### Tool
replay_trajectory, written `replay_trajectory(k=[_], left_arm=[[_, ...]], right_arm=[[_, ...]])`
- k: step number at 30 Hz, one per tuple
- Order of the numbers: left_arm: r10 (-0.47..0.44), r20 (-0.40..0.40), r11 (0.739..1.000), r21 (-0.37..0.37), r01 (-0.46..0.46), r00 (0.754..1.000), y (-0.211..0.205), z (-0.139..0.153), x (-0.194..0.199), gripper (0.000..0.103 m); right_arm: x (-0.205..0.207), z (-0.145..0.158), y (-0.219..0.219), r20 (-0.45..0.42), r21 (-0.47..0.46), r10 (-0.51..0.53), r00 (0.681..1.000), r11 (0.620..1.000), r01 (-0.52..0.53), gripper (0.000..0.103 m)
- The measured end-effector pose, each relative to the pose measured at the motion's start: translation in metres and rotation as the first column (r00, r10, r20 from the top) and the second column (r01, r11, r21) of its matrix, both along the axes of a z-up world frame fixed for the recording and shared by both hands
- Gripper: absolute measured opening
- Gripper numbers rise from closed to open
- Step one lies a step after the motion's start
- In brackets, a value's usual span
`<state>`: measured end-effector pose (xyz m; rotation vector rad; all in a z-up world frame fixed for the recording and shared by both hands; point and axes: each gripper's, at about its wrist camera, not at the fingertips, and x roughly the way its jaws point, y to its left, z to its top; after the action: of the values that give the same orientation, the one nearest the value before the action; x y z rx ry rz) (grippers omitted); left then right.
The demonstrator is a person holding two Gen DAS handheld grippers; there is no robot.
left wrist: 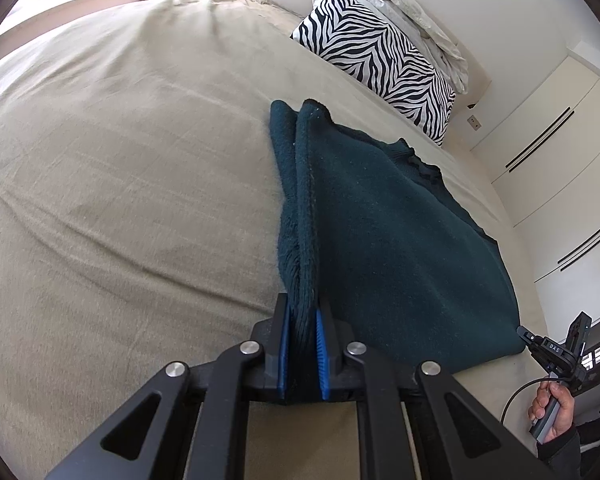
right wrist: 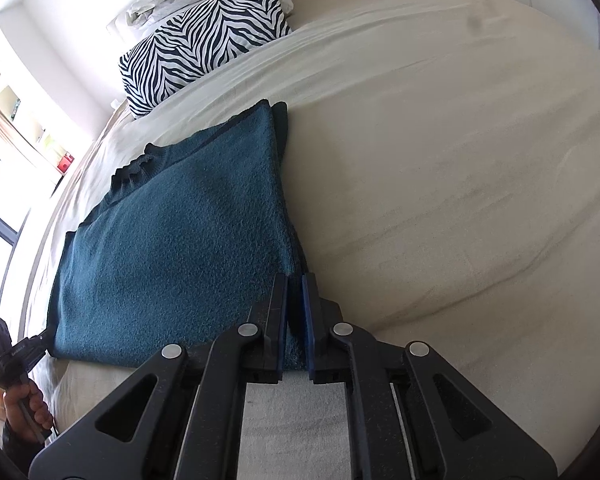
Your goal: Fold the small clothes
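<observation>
A dark teal fleece garment [left wrist: 388,240] lies spread on the beige bed, with a ruffled collar edge on its far side. My left gripper [left wrist: 302,312] is shut on its left near corner, where the doubled edge bunches between the blue pads. My right gripper [right wrist: 295,280] is shut on the garment [right wrist: 180,248] at its right near corner. Each gripper shows small in the other's view, held in a hand: the right one in the left wrist view [left wrist: 556,352], the left one in the right wrist view [right wrist: 12,352]. The garment's near hem is stretched between them.
A zebra-print pillow [left wrist: 380,56] and a crumpled white sheet [left wrist: 412,12] lie at the head of the bed. The beige bedsheet [left wrist: 120,180] extends wide on the left of the garment. White wardrobe doors [left wrist: 560,152] stand beyond the bed's right edge.
</observation>
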<state>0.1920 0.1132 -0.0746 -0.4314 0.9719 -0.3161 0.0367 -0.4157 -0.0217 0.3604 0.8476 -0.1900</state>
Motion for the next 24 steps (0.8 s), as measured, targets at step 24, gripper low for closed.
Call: replay_trajectory(k=[24], left_arm=[[0.042,0.032,0.999,0.004,-0.042,0.999,0.005,-0.002,-0.030,0.010]], right_arm=[[0.006,-0.010,0.001,-0.022,-0.051,0.019,1.000,0.999,-0.020,0.009]])
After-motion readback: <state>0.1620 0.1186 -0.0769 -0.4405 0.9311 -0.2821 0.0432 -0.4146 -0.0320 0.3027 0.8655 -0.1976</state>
